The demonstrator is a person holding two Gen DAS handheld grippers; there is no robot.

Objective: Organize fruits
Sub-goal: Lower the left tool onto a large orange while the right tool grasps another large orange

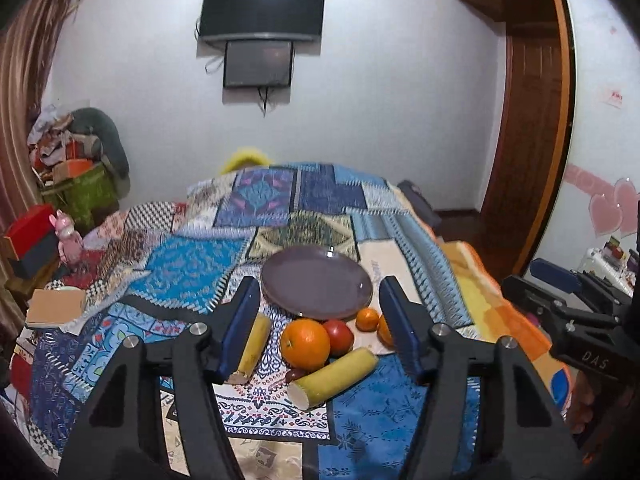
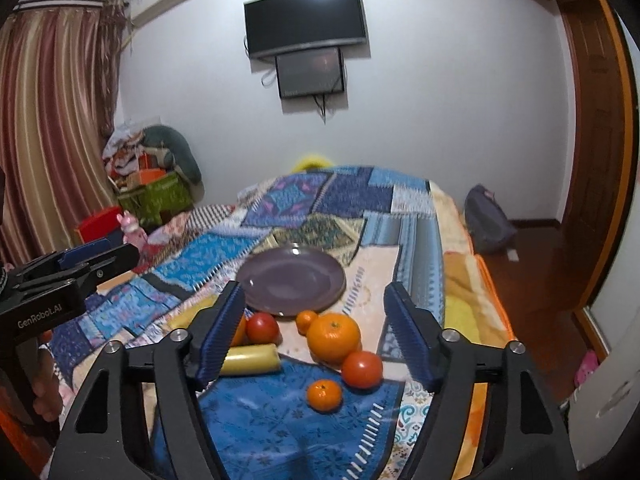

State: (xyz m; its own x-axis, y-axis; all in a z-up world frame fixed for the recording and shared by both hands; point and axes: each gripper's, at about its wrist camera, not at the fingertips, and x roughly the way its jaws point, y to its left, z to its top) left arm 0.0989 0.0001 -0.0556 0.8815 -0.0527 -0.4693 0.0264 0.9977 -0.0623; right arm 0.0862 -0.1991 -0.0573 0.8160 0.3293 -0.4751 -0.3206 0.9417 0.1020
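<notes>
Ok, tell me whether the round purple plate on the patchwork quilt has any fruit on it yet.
Empty. The round purple plate shows only bare glaze in both views; the large orange and red tomato lie on the quilt nearby.

Both wrist fisheyes look forward and slightly down along a patchwork-quilted bed (image 1: 224, 256) toward the wall-mounted black television (image 2: 306, 20), close above the round purple plate (image 1: 316, 282) at frame centre, which both share.
</notes>
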